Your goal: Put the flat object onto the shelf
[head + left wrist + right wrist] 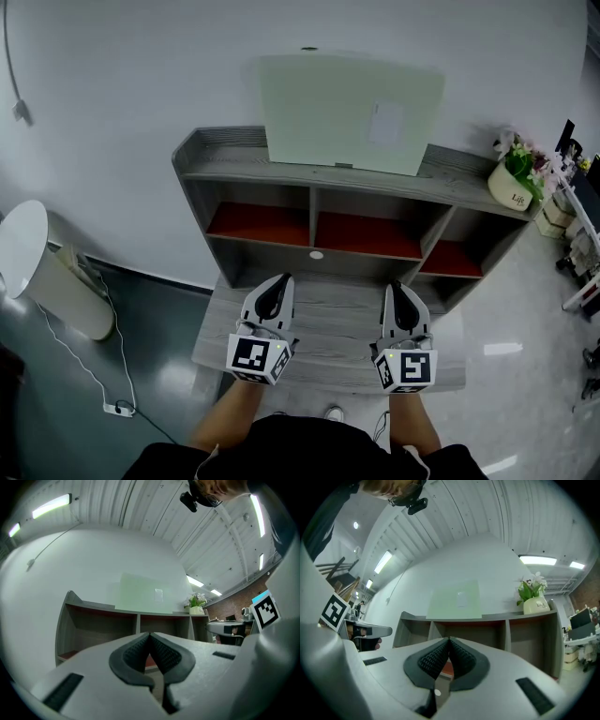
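Note:
A pale green flat board (352,112) stands on edge on top of the grey shelf unit (225,159), leaning against the white wall; it carries a small white label. The same board (140,592) shows in the left gripper view and, as a board (456,599) above the shelf top, in the right gripper view. My left gripper (277,284) and right gripper (397,289) hover side by side over the grey desk surface (333,319), in front of the cubbies. Both are shut with nothing between their pads.
The shelf has three cubbies with red floors (361,234). A white pot with flowers (516,178) stands on the shelf top at the right. A white bin (42,272) and a cable with a power strip (117,408) are on the floor at the left.

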`<state>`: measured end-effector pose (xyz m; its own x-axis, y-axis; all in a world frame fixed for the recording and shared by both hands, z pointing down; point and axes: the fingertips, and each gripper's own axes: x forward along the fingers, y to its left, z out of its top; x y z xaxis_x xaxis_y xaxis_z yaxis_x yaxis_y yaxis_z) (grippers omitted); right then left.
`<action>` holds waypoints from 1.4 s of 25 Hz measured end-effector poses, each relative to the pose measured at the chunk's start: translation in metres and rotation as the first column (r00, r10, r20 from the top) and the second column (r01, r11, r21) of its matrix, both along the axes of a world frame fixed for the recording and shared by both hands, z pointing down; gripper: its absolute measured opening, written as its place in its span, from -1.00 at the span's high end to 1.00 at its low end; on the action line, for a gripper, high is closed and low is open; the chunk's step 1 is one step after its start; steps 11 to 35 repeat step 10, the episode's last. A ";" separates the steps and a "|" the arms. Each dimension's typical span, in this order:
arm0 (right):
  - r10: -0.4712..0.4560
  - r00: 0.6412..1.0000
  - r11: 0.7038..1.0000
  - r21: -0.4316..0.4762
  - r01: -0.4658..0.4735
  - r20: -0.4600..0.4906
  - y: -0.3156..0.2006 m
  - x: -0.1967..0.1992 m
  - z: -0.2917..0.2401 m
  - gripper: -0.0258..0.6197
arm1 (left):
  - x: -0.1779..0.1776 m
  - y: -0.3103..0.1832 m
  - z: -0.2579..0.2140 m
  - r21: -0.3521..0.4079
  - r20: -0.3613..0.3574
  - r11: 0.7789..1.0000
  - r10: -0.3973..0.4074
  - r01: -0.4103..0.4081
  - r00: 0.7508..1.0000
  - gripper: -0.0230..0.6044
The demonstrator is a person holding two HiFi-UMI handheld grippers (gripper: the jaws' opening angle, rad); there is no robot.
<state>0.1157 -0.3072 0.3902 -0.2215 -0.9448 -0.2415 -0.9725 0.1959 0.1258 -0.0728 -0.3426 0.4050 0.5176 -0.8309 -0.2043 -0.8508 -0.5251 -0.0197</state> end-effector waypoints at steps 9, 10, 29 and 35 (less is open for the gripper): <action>0.021 1.000 1.000 -0.002 -0.021 0.014 0.002 0.014 0.001 0.84 | 0.005 0.000 0.007 -0.018 -0.003 1.000 0.001 -0.001 1.000 0.91; 0.022 1.000 1.000 -0.004 -0.022 0.015 0.002 0.015 0.002 0.84 | 0.006 0.001 0.008 -0.021 -0.003 1.000 0.002 -0.002 1.000 0.91; 0.022 1.000 1.000 -0.004 -0.022 0.015 0.002 0.015 0.002 0.84 | 0.006 0.001 0.008 -0.021 -0.003 1.000 0.002 -0.002 1.000 0.91; 0.022 1.000 1.000 -0.004 -0.022 0.015 0.002 0.015 0.002 0.84 | 0.006 0.001 0.008 -0.021 -0.003 1.000 0.002 -0.002 1.000 0.91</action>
